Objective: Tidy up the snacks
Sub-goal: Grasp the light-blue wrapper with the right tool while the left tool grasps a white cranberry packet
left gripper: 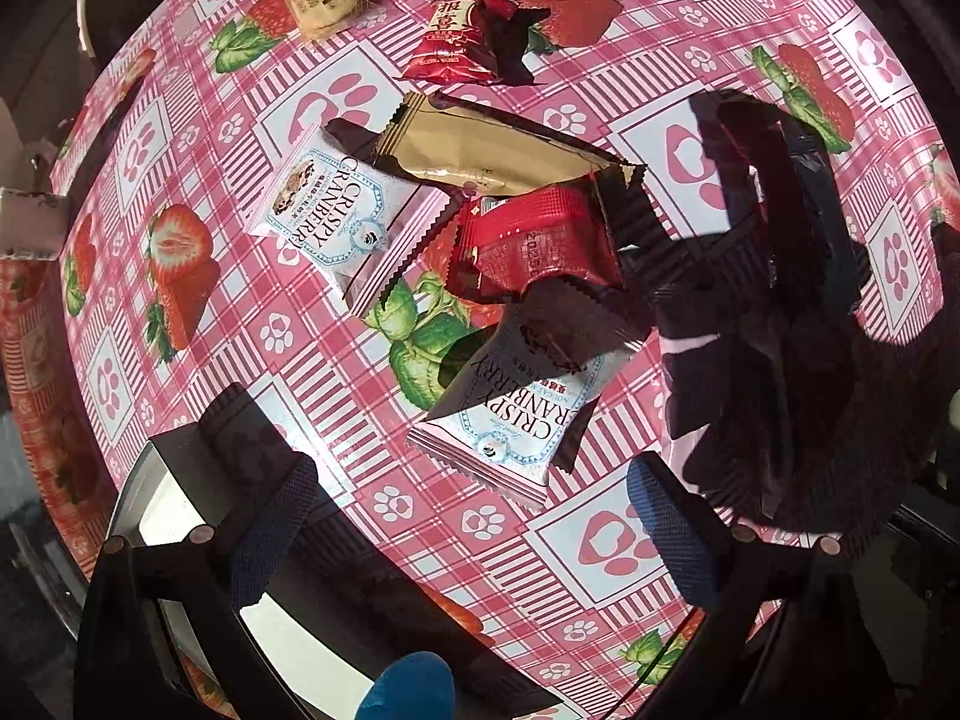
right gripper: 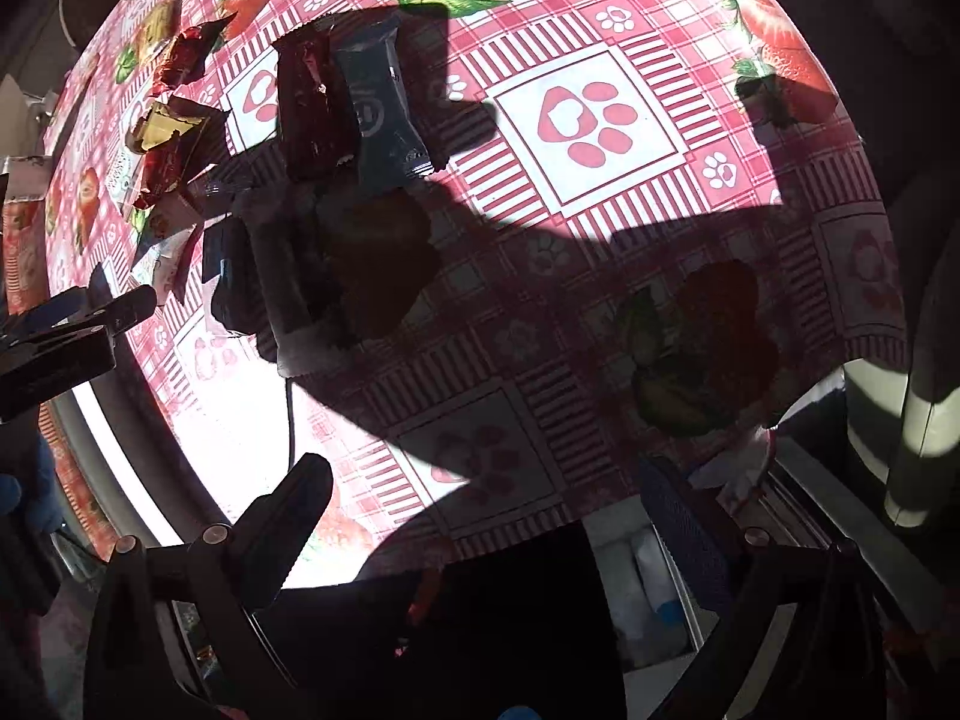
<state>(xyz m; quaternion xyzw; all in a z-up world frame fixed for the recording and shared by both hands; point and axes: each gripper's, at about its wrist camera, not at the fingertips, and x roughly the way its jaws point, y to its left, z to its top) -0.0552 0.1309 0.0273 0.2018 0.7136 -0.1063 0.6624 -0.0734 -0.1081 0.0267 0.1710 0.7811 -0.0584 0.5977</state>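
Sunlight rakes the strawberry-print tablecloth (left gripper: 198,372) under both gaping, empty grippers (left gripper: 474,516) (right gripper: 486,516); surroundings perhaps indoors.

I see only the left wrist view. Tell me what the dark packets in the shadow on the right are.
Observer: The right wrist view catches two of them partly in sun, side by side: a dark red bar and a blue packet.
Operator: Report the right gripper.
Observer: The right gripper is open with nothing between its fingers, above the near edge of the tablecloth.
Operator: Say what else lies by those two.
Observer: A cluster of shaded packets sits just nearer than the blue packet. It is too dark there to tell their colours.
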